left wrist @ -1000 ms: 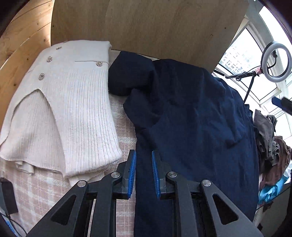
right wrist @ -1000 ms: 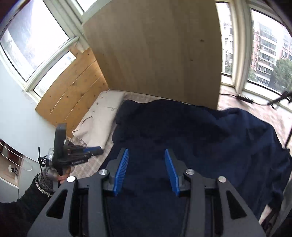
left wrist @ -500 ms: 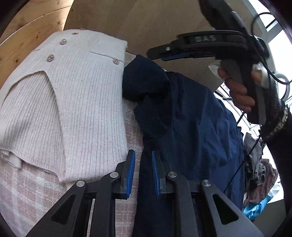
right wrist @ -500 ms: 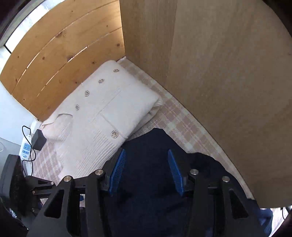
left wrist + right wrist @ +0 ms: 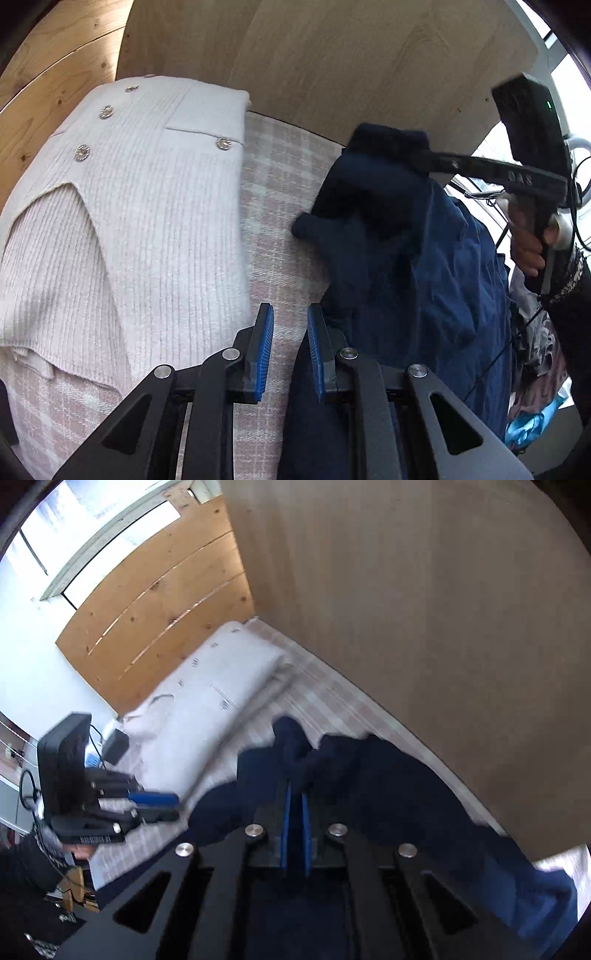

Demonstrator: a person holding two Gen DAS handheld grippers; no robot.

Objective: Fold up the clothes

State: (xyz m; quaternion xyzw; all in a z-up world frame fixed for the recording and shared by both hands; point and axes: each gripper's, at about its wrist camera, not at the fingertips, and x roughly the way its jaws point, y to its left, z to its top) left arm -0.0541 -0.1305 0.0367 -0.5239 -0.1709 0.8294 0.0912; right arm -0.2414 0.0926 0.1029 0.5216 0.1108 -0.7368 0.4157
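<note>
Navy fabric is what matters here: the dark blue garment (image 5: pixel 413 258) lies spread across the right side of the checked bedcover (image 5: pixel 273 177), running from the near edge up to the wooden board (image 5: pixel 369 74) at the far side. Its far corner is bunched and lifted off the cover. The right gripper (image 5: pixel 295 794) has that corner between its blue pads, and its jaws are closing on the cloth; in the right wrist view the fabric sits in the narrow gap, and in the left wrist view the same gripper reaches in from the right with the bunch hanging from its tip.

The left gripper (image 5: pixel 290 354) hovers near the garment's near-left edge with a narrow gap and nothing between its fingers; checked cover shows through the gap. To the left, apart from the navy piece, lies a cream ribbed cardigan (image 5: pixel 122 221), already folded.

The step in hand looks like taking hold of the far corner to begin a fold. Next, I judge, the right hand needs a firm pinch before carrying the corner toward the near side, while the left gripper pins or grasps the near edge so the cloth does not slide.
</note>
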